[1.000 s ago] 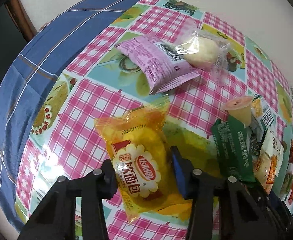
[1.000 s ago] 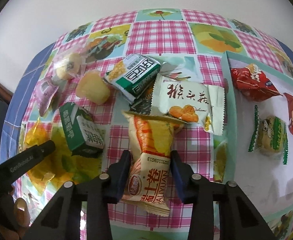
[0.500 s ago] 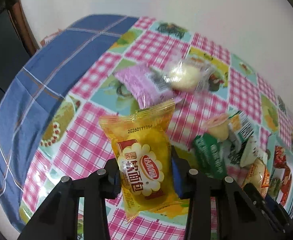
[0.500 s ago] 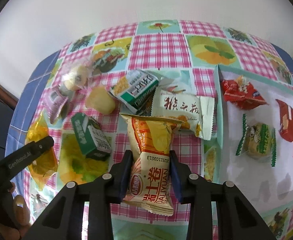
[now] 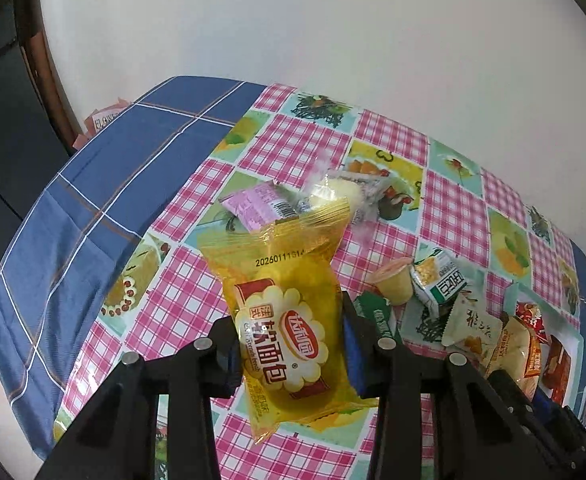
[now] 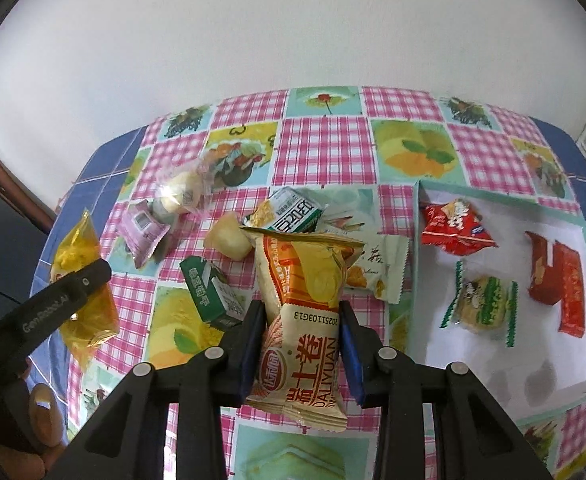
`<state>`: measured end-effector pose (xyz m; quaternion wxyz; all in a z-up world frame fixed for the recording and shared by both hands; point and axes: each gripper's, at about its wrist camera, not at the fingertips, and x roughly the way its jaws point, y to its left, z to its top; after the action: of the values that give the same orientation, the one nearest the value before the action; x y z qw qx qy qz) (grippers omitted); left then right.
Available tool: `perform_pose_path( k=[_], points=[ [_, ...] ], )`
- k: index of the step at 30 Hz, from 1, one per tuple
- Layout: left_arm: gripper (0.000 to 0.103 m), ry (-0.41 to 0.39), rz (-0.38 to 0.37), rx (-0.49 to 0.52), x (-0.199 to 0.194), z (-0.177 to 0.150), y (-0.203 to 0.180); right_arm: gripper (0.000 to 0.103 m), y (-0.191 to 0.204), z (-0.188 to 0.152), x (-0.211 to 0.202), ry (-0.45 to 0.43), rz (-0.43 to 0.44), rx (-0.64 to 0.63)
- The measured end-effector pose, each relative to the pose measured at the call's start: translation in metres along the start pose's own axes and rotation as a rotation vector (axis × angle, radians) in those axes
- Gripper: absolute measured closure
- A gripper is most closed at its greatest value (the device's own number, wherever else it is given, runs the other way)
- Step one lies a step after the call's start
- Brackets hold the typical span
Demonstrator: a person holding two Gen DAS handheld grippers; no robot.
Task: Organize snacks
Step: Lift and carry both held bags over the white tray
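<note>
My left gripper (image 5: 291, 340) is shut on a yellow soft-bread packet (image 5: 285, 300) and holds it above the checked tablecloth. It also shows in the right wrist view (image 6: 79, 280). My right gripper (image 6: 301, 344) is shut on an orange-and-cream Daliyuan roll packet (image 6: 303, 312), lifted above the table just left of the white tray (image 6: 505, 372). The tray holds a red packet (image 6: 455, 224), a red-orange packet (image 6: 559, 280) and a green-striped cake (image 6: 481, 304).
Loose snacks lie mid-table: a purple packet (image 6: 143, 232), a clear-wrapped bun (image 6: 181, 190), a jelly cup (image 6: 231, 238), a dark green carton (image 6: 211, 292), a green-white packet (image 6: 289, 214) and a cream packet (image 6: 381, 272). A white wall stands behind.
Both grippers have risen from the table, each with its packet held. The table looks farther away in both views.
</note>
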<state>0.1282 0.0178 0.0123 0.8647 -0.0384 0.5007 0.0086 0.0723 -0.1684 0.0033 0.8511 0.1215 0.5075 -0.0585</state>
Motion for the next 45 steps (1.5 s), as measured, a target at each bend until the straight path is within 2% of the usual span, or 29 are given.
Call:
perform_pose_path(
  k=[10,31,45],
  points=[
    [0.061,-0.006,-0.016,0.033,-0.006,-0.009,-0.023,0.065,-0.027,-0.002,0.000,0.018,-0.021,0.036],
    [0.061,0.020,-0.094,0.220,-0.013,-0.046,-0.124,0.065,-0.130,-0.009,-0.010,0.046,-0.109,0.220],
    [0.061,0.020,-0.133,0.423,-0.022,-0.088,-0.206,0.064,-0.194,-0.019,-0.023,0.042,-0.169,0.326]
  ],
)
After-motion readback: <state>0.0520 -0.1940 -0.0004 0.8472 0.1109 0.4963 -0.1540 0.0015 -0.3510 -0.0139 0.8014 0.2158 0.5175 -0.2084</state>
